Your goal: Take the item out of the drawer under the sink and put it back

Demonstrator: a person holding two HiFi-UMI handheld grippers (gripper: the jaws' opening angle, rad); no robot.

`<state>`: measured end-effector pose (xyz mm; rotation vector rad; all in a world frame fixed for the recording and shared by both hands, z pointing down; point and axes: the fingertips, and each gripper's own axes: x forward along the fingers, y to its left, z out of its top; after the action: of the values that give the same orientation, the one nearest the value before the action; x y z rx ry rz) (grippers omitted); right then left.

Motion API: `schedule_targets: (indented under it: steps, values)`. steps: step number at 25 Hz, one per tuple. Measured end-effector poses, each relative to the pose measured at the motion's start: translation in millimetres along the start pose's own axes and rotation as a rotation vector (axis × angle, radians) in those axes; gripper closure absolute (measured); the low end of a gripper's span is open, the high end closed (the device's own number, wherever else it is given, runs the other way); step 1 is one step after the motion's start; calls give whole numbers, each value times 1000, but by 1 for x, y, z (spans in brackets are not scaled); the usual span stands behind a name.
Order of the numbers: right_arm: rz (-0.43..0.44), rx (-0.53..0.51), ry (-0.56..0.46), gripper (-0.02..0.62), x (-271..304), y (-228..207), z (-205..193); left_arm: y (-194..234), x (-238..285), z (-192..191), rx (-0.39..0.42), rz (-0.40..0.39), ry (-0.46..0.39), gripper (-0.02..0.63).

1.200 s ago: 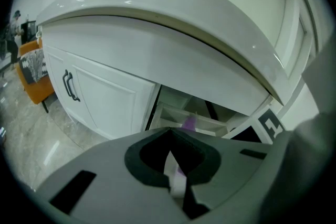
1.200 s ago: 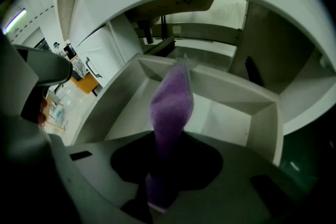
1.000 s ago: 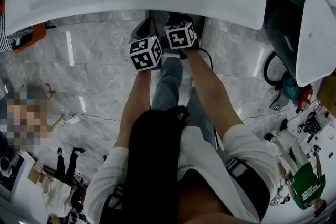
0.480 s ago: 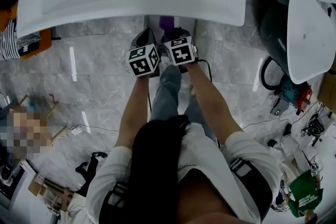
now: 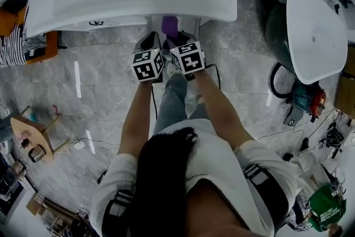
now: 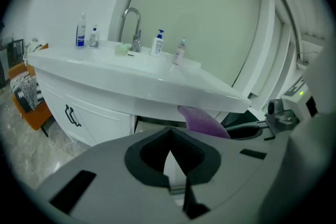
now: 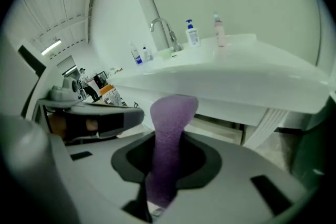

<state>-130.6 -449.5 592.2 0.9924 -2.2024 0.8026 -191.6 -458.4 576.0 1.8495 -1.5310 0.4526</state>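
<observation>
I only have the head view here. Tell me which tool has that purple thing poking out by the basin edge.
Observer: The right tool. Its own view shows the purple strip clamped between its jaws and standing up past them.
Operator: Check the left one too.
Observer: The left tool is shut with nothing between its jaws. The strip only shows beyond it, off to its right.
Operator: Now tell me what is under the basin.
Observer: In the left gripper view, below the basin, there is a closed white cabinet door with a black handle. Beside it is a dark opening; I cannot tell if that is the drawer.
</observation>
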Motion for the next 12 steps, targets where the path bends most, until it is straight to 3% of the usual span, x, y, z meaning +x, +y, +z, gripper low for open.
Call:
schedule_targets:
  steps: [12]
  values:
    - [-35, -13, -168, 492, -85, 15, 29, -44, -69, 29, 26, -10, -138, 603]
